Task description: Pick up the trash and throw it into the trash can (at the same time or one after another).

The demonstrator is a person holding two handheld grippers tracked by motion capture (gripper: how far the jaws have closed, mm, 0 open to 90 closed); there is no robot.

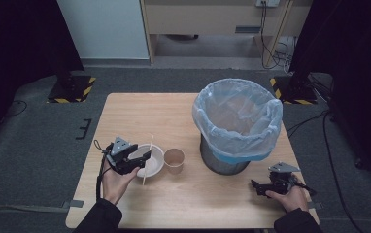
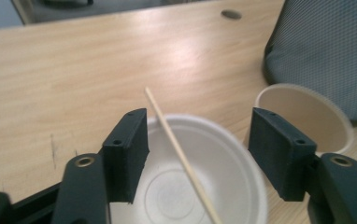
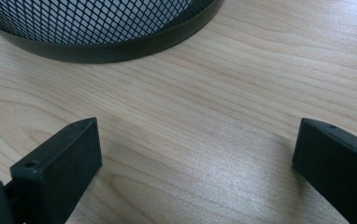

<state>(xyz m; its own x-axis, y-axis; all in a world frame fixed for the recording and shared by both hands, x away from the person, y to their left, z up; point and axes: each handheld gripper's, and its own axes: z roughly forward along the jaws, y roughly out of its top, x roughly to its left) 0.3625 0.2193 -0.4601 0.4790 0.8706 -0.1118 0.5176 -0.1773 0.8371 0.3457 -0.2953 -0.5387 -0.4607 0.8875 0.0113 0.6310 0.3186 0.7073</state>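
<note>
A white bowl sits on the wooden table with a thin wooden stick lying across it. A brown paper cup stands just right of the bowl. My left gripper hovers open over the bowl, its jaws on either side of the stick without touching it. My right gripper rests open near the table's front right, empty, pointing at the base of the mesh bin.
The bin carries a pale blue plastic liner and takes up the right middle of the table. The table's front edge lies just below both hands. Dark floor and stands with striped bases lie beyond.
</note>
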